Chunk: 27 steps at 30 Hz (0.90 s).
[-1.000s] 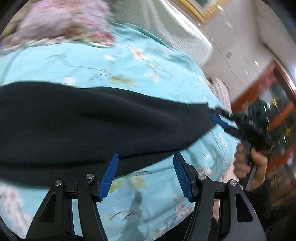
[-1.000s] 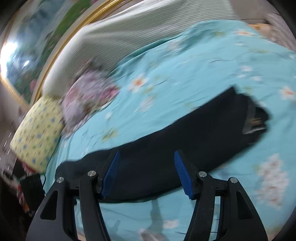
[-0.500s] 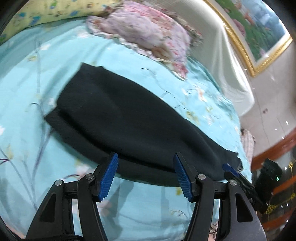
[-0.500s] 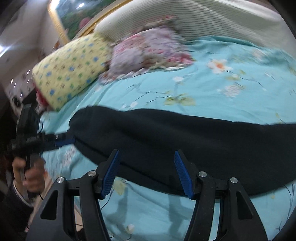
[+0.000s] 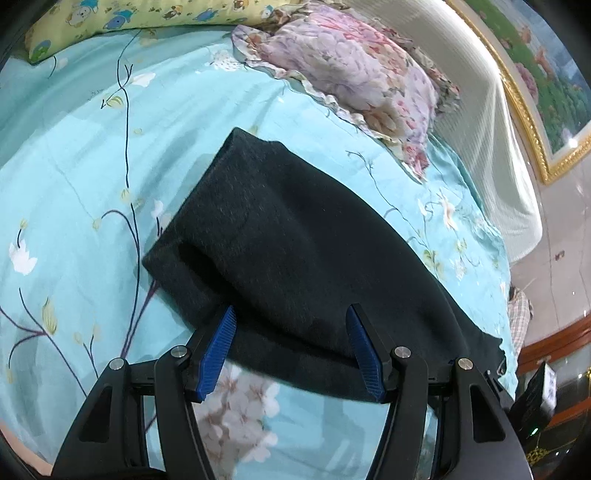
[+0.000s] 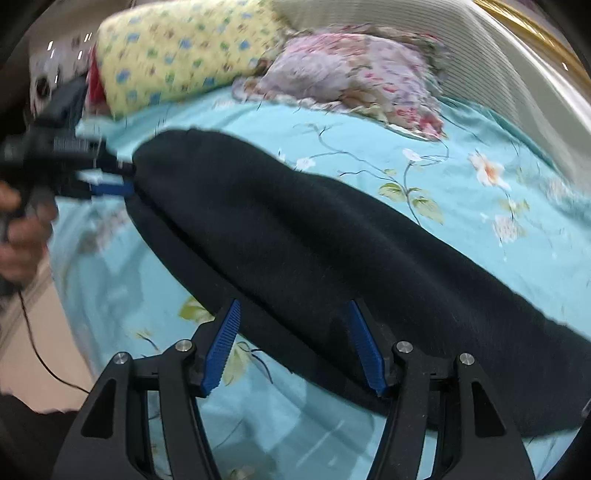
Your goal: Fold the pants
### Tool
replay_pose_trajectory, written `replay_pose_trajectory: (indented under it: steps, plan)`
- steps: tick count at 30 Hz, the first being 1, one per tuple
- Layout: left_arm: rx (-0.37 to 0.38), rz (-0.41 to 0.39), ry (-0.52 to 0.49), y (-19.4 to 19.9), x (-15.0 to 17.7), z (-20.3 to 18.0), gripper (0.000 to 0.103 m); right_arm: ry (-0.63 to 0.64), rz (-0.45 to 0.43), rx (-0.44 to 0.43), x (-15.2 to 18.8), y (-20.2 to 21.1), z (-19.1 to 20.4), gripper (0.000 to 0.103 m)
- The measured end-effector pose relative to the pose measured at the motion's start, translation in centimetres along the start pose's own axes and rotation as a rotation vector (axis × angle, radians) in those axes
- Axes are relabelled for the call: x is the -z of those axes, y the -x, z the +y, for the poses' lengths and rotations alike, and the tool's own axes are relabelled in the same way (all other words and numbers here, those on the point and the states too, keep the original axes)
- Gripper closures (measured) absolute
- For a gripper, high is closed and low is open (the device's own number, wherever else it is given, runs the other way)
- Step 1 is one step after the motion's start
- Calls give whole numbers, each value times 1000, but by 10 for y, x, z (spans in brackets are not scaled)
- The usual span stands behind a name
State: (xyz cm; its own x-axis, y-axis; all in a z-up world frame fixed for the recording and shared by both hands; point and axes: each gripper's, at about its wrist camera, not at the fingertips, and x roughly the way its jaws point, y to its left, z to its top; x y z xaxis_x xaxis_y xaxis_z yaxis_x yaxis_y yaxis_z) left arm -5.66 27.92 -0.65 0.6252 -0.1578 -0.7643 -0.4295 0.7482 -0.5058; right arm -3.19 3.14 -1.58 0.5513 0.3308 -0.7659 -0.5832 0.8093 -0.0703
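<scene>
Dark pants (image 5: 295,251) lie flat on the turquoise floral bed sheet (image 5: 74,166), legs laid one over the other. My left gripper (image 5: 291,321) is open and empty, its blue pads at the near edge of the leg end. In the right wrist view the pants (image 6: 314,240) run from upper left to lower right. My right gripper (image 6: 293,314) is open and empty over their near edge. The left gripper also shows there (image 6: 110,181) at the leg cuffs, blurred.
A pink floral pillow (image 5: 354,74) and a yellow patterned pillow (image 5: 129,18) lie at the head of the bed. A white ribbed headboard (image 5: 498,147) and a gold-framed picture (image 5: 535,74) stand behind. The bed's edge and floor (image 6: 37,332) are at the left.
Both views have swung toward the leg end of the pants. The left gripper has come closer to the cuffs. Both grippers have stayed open.
</scene>
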Motion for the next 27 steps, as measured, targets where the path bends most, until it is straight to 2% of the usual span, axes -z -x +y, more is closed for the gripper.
replay_pose_trajectory:
  steps: [4, 5, 6, 7, 8, 9, 11, 15, 19, 26, 27]
  plan:
    - [1, -8, 39, -7, -7, 4, 45, 101, 30, 67, 0, -19, 12, 42]
    - [-6, -21, 37, -7, -9, 3, 49, 100, 28, 68, 0, -22, 11, 47]
    - [-27, -41, 22, -5, -10, 2, 68, 87, 21, 55, -1, -24, 9, 59]
    - [-40, -37, 8, -6, -11, 0, 93, 77, 20, 46, -2, -25, 7, 65]
    - [-39, -32, 5, -5, -12, 0, 91, 59, 21, 35, -4, -25, 3, 81]
    - [-23, -41, 6, -1, -13, 1, 93, 46, 17, 26, -5, -23, 1, 92]
    - [-5, -58, -8, 9, -12, -1, 95, 0, -9, -13, -9, -9, -4, 96]
    - [11, -96, -63, 33, -3, -9, 95, -10, -34, -49, -11, 9, -4, 96]
    - [-20, -88, -101, 33, 6, -6, 95, 3, -26, -69, -5, 19, 2, 97]
    - [-21, -54, -47, 17, 16, 18, 94, 16, 33, -64, 8, 1, 12, 96]
    - [-25, -49, -41, 16, 17, 20, 90, 5, 42, -70, 9, -2, 11, 93]
